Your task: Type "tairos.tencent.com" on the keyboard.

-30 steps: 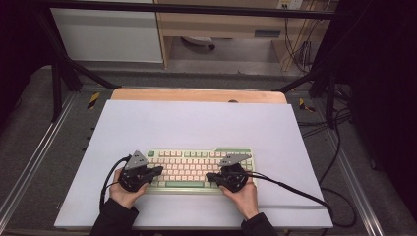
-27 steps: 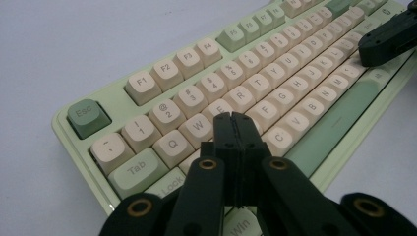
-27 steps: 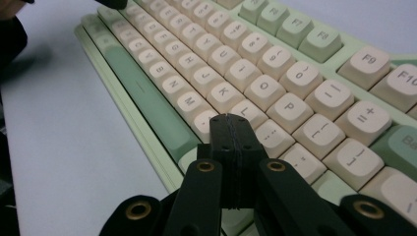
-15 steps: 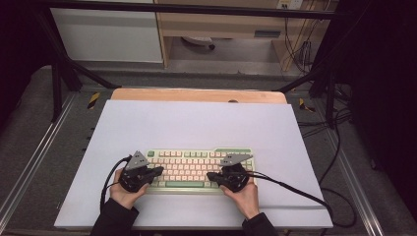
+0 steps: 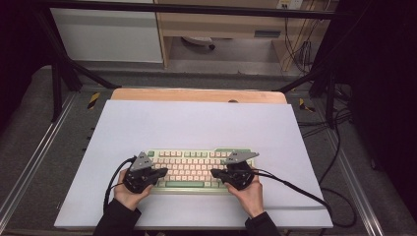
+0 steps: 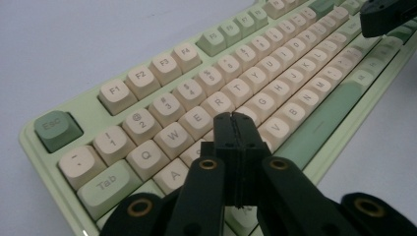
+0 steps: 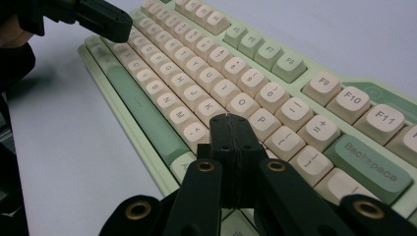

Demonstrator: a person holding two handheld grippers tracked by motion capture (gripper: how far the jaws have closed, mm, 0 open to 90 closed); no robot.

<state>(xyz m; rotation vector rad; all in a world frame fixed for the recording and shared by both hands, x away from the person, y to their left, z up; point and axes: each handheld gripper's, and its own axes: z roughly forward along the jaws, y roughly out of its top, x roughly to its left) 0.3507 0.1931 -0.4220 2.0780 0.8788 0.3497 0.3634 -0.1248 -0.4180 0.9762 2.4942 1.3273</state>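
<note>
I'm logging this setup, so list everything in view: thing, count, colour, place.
keyboard: one, pale green with cream keys, near middle of the mat.
mat: one, white, covering the table.
table: one, wood edge showing beyond the mat.
cabinet: one, white, far left, behind the table.
cables: several, dark, far right on the floor.
left gripper: one, black, jaws shut, tip over the keyboard's left keys.
right gripper: one, black, jaws shut, tip over the right keys.
hands: two, one holding each gripper, dark sleeves, bottom edge.
</note>
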